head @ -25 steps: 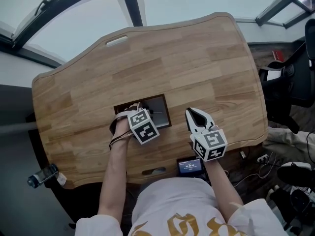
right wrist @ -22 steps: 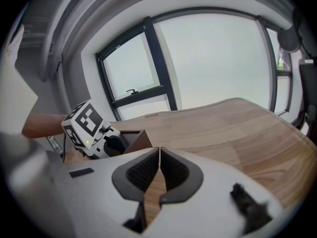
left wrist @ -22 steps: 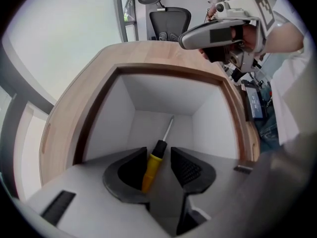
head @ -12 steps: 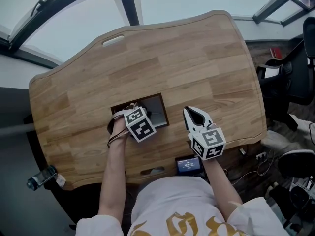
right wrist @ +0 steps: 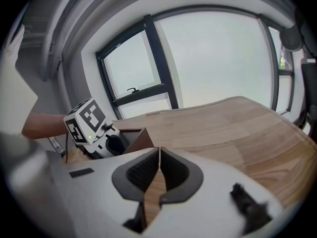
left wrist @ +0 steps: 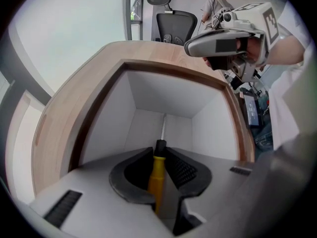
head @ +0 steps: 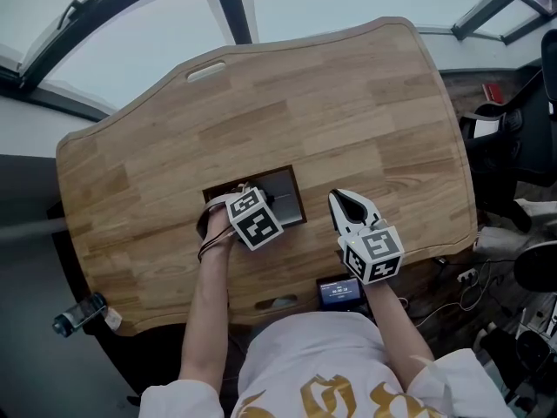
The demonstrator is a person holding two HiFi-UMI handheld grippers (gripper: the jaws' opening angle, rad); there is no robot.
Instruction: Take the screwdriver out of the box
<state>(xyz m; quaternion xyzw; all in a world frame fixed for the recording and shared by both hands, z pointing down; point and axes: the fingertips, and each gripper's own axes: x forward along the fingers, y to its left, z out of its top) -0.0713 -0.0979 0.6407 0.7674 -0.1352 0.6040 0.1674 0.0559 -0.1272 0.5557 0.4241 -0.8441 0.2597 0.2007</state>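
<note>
Though tip indistinct in box, screwdriver tight between left hand-held gripper's just-closing jaws.

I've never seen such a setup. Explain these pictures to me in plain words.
A person holds a gripper in each hand; there is no robot. One picture looks down from the person's head at a wooden table with a box sunk into it. The other two come from cameras on the grippers. The left gripper reaches into the box; its fingers have just been closing and now grip a yellow-handled screwdriver. The right gripper is shut, empty, above the table.
</note>
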